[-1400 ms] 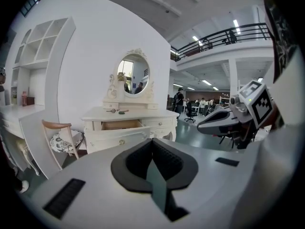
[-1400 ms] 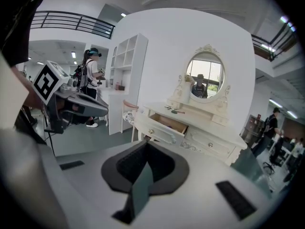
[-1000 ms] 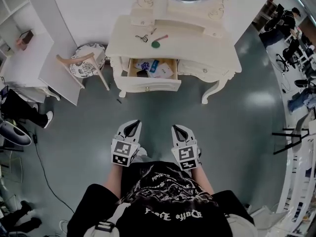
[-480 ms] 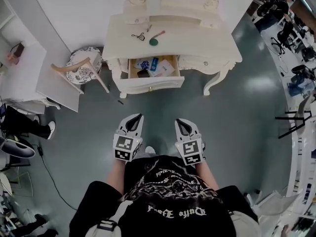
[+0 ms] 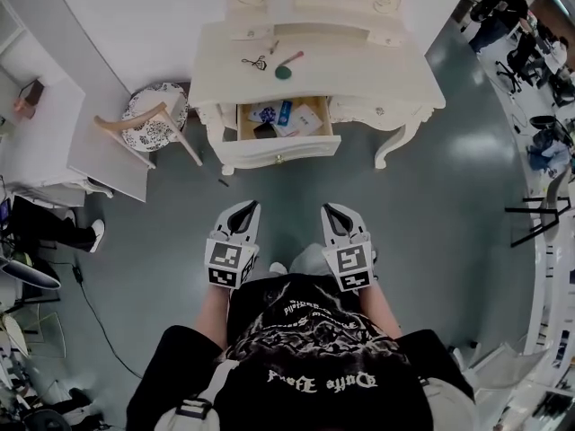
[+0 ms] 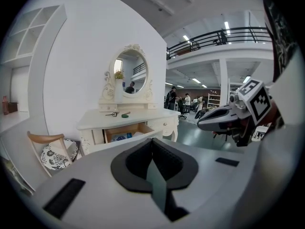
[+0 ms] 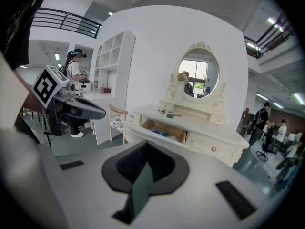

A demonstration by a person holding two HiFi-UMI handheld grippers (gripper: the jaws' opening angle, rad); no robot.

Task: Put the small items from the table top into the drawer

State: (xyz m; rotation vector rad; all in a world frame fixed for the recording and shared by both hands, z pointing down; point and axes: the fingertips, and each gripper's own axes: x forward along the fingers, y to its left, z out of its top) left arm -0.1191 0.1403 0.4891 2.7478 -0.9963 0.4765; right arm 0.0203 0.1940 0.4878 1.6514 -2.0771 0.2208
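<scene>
Standing well short of the dressing table (image 5: pixel 359 70), which sits at 12 o'clock in the head view. Left gripper (image 5: pixel 243 212) and right gripper (image 5: pixel 334 214) are side by side at the waist, both with jaws together and nothing between them. Drawer (image 5: pixel 280 150) is open and holds a few flat packets.

Risks, as I judge them:
- Closed jaws reaching the top would shove things rather than take them.
- Thin pieces lying flat may skid toward the back ledge or off the 9 o'clock edge.
- The jutting drawer front could be bumped on approach.

On the top, at 11 to 12 o'clock of the drawer: dark wire scissor-like tool (image 5: pixel 254 62), green disc with pink handle (image 5: pixel 286 68), short pale stick (image 5: pixel 272 48). All look light and low, and lie well apart from the grippers.
</scene>
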